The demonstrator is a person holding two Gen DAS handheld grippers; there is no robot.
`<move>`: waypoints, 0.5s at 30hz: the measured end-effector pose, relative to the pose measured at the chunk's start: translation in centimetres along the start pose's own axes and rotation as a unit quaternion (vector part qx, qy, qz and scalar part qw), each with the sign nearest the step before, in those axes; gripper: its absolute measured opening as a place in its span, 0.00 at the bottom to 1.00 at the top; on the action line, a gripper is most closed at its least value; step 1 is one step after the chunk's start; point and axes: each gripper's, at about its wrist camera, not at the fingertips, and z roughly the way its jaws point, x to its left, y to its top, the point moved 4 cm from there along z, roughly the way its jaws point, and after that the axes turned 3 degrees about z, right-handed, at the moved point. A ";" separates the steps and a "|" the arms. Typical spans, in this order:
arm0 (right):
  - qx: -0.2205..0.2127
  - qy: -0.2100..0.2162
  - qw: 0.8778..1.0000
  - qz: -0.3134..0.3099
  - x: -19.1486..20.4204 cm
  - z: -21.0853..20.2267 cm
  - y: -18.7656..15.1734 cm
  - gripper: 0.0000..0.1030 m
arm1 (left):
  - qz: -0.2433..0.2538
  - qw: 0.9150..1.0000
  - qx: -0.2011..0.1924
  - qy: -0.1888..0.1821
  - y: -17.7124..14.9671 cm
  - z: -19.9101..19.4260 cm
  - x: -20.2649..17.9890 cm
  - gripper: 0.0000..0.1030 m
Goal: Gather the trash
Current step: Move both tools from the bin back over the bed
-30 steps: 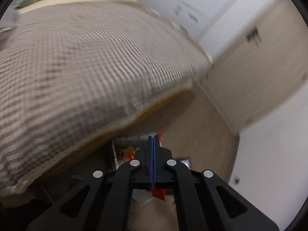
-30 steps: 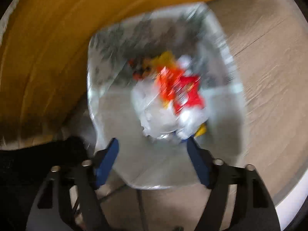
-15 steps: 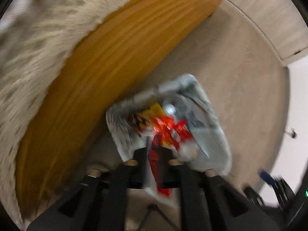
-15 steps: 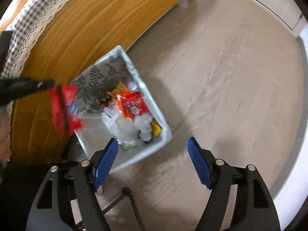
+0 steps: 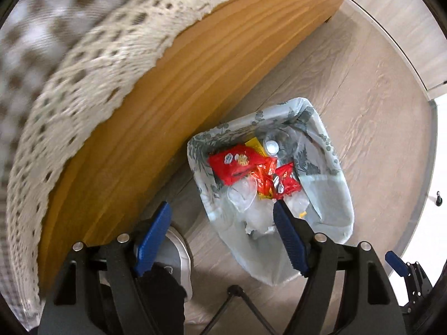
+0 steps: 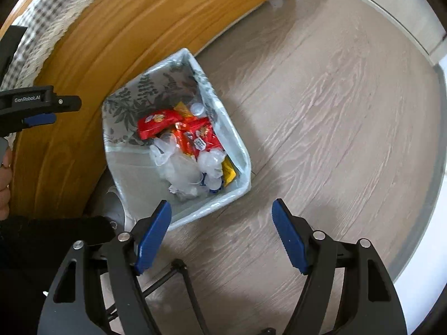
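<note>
A bin lined with a leaf-print bag [image 5: 332,209] stands on the floor against the wooden bed frame. It holds red snack wrappers, clear plastic and a bottle. A large red wrapper [image 5: 237,163] lies on top of the pile, also visible in the right wrist view [image 6: 157,122]. My left gripper [image 5: 220,208] points straight down over the bin's near edge, its jaws opening with nothing between them. My right gripper [image 6: 220,205] hangs open and empty over the floor beside the bin [image 6: 125,167]. The left gripper's fingers [image 6: 39,111] show at the left edge there.
The wooden bed frame [image 5: 145,117] with a lace-edged checked cover [image 5: 69,69] runs along the left. A grey shoe [image 5: 178,248] and black tripod legs [image 5: 237,296] sit near the bin. Pale wood floor [image 6: 335,111] spreads to the right. A person's hand [image 6: 4,184] holds the left gripper.
My left gripper swung down from the bed to above the bin and opened; the red wrapper it held now lies in the bin. My right gripper drew back and up from the bin.
</note>
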 end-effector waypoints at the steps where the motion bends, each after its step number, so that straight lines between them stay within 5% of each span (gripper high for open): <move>1: -0.003 -0.002 1.000 -0.003 0.2 -0.3 0.0 0.69 | -0.003 1.000 0.000 -0.002 -0.4 -0.3 -0.1 0.71; 5: -0.007 -0.014 1.000 -0.009 0.7 -1.5 0.1 0.69 | 0.009 0.999 -0.004 -0.037 -2.1 -2.1 -1.1 0.71; 10: -0.026 -0.043 0.999 -0.022 1.5 -3.9 0.5 0.69 | -0.009 0.996 -0.066 -0.064 -3.6 -7.0 -0.7 0.71; 15: -0.075 -0.054 0.995 -0.041 4.1 -8.0 2.3 0.69 | -0.069 0.973 -0.155 -0.156 -6.8 -14.8 3.1 0.71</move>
